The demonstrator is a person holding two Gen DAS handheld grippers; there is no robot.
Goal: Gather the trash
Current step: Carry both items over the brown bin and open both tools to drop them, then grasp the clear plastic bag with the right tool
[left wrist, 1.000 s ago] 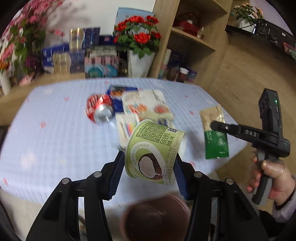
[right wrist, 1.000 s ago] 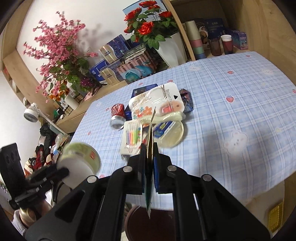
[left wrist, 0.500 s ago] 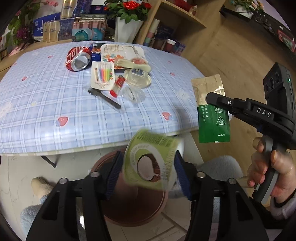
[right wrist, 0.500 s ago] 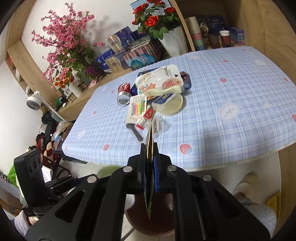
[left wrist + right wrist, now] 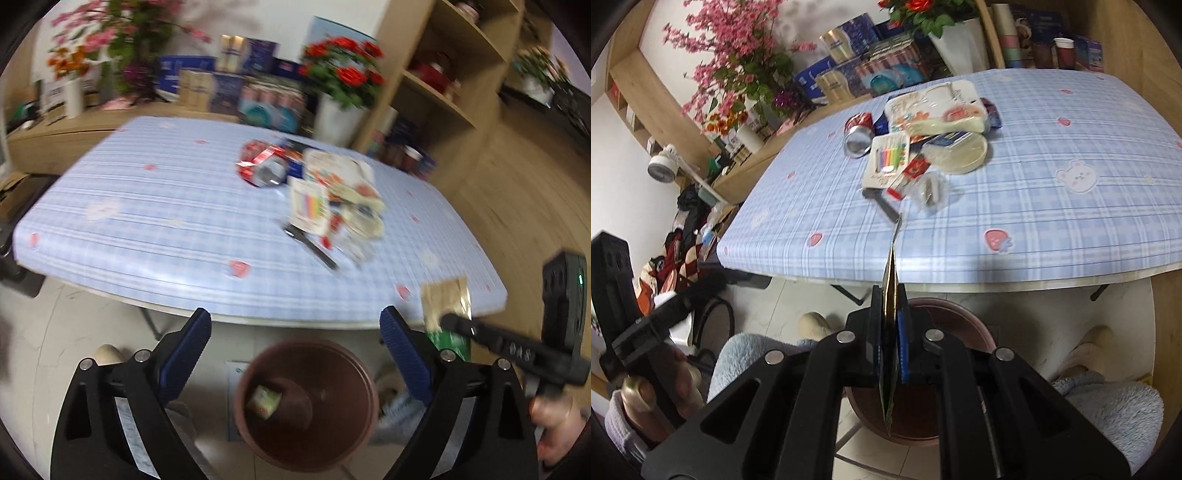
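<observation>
The green cup [image 5: 264,401] lies at the bottom of the brown bin [image 5: 354,363] on the floor, just below the table's near edge. Above it we hold our left gripper [image 5: 295,354] with its blue-padded fingers [image 5: 186,349] wide apart and nothing between them. Our right gripper [image 5: 891,334] has its fingers pressed together on a gold-and-green packet [image 5: 889,291], seen edge-on over the bin [image 5: 975,334] in the right wrist view; from the left wrist view the same packet [image 5: 447,306] hangs flat-faced from that gripper [image 5: 452,321], beside the bin. The table [image 5: 1052,229], under a blue checked cloth, carries the remaining trash in one cluster: a crushed red can [image 5: 857,134], a candle card [image 5: 888,158], a round clear lid [image 5: 960,152], a white snack bag [image 5: 934,107] and a dark stick [image 5: 884,206]. Behind stand red roses [image 5: 341,75], pink blossoms [image 5: 738,70] and wooden shelves [image 5: 443,70].
</observation>
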